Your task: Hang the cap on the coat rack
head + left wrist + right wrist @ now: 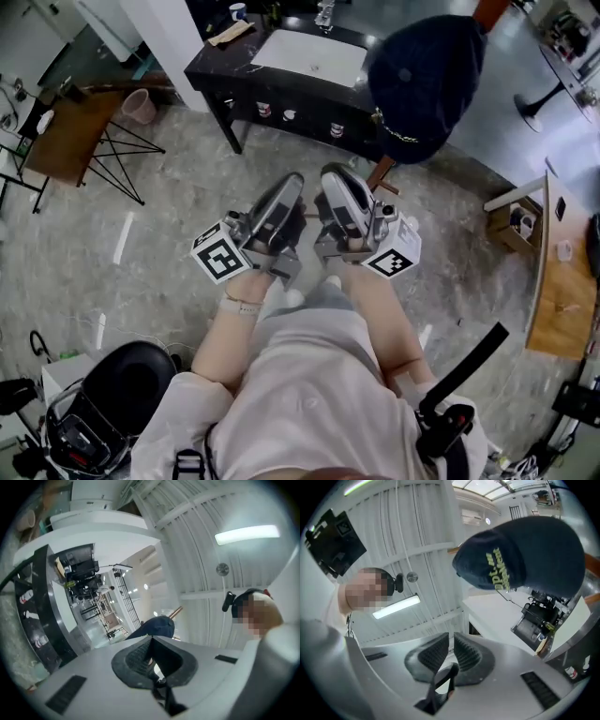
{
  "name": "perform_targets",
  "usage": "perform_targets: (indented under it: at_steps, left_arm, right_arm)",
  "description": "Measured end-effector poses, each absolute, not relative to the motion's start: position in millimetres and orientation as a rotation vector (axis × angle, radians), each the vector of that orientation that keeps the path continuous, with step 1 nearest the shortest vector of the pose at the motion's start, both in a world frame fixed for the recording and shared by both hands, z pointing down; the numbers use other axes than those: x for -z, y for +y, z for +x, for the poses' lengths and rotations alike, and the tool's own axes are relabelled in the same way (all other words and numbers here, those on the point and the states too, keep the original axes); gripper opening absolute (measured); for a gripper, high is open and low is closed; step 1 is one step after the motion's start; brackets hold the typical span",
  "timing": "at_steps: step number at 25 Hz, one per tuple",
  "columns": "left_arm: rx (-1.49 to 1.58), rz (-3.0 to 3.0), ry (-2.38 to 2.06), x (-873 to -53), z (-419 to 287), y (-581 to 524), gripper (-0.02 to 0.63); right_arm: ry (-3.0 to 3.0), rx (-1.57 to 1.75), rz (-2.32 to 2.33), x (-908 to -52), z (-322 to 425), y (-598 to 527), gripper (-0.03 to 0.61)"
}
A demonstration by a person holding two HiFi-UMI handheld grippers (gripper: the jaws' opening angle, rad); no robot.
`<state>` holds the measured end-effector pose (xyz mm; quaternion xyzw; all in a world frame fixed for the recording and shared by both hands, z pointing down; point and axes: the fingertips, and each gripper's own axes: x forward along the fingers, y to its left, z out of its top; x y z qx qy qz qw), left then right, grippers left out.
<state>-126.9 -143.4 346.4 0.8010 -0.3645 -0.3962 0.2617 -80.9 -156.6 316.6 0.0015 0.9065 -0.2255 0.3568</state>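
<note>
Closest to the head camera is the person's pale shirt [309, 394], and just in front of it both claws are held side by side, near to each other and near to the body. Ahead of the right claw [335, 176] and to its right, well apart from it, the dark blue cap [427, 84] sits over the top of the coat rack [382, 172], of which only a brown wooden piece shows below the cap. From the left claw [292, 185] the cap is also ahead and to the right, even further away. In the right gripper view the cap [520, 559] hangs above and beyond the jaws, with yellow letters on its front, and no claw touches it. In the left gripper view it [157, 626] is small, straight beyond the jaws, with a wooden peg [176, 612] coming out behind it. I judge that the hanging step is already done and the task is at its end; the next move probably calls only for keeping both claws away from the cap, so that it is not pushed off. Both pads of the left claw [150, 641] are pressed together with nothing between them. On the right claw [451, 646] the pads leave only a very thin slit, and it is empty too.
</note>
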Motion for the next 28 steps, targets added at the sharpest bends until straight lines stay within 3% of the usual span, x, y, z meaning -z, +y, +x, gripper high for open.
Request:
perform_targets:
  at_steps: [10,28]
  left_arm:
    - [1.220,2.049,-1.438,-339,-253,-48,0.008]
    - [1.251,1.862,-1.889,-341,-314,51,0.008]
  right_arm:
    - [2.435,0.712,0.361,-320,-212,-86,0.051]
    - [2.453,0.825,0.749,-314,-285,4,0.051]
